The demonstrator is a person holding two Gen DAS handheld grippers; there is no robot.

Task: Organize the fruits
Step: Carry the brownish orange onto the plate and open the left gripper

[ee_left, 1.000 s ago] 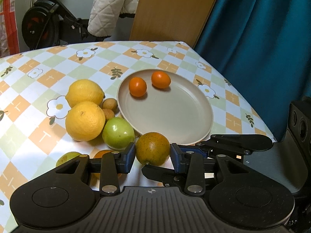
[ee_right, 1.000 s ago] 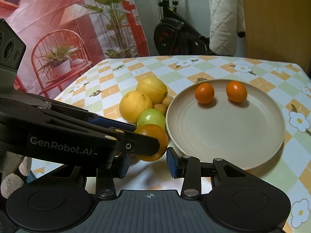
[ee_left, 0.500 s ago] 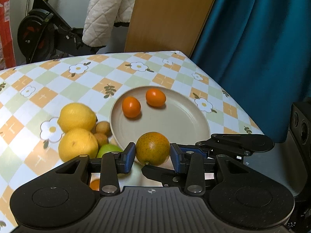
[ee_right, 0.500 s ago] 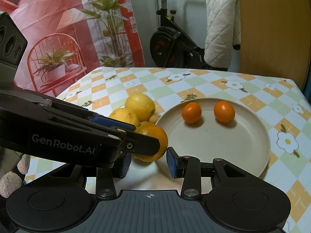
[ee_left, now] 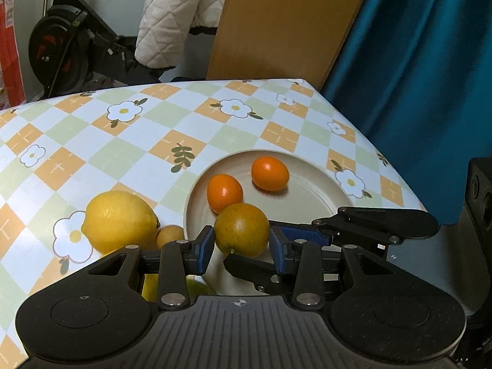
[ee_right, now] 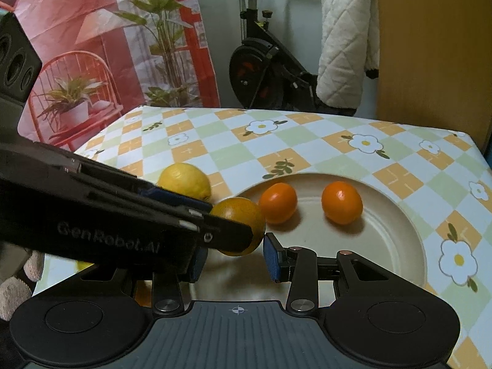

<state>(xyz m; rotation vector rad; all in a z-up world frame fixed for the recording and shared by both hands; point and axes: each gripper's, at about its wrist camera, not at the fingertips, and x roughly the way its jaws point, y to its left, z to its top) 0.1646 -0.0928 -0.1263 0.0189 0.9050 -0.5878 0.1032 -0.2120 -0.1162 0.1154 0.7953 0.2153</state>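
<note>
A greenish-orange orange [ee_left: 241, 229] sits between the blue pads of my left gripper [ee_left: 241, 235], which is shut on it. It hangs over the near left rim of the beige plate [ee_left: 316, 196]. My right gripper [ee_right: 234, 247] comes in from the right, its right pad against the same orange [ee_right: 243, 212]. Its left pad is hidden behind the left gripper's finger [ee_right: 147, 215]. Two small bright oranges [ee_left: 224, 193] [ee_left: 270, 173] lie on the plate [ee_right: 384, 230].
A yellow lemon [ee_left: 120, 221] and a small brown fruit [ee_left: 169, 235] lie left of the plate on the flowered tablecloth. A green fruit [ee_left: 196, 289] peeks out under the left gripper. An exercise bike, a wooden panel and a teal curtain stand behind the table.
Both grippers have carried the orange forward from the loose fruit pile to over the plate's near rim. The second yellow fruit and the green fruit have slipped under the left gripper's body.
</note>
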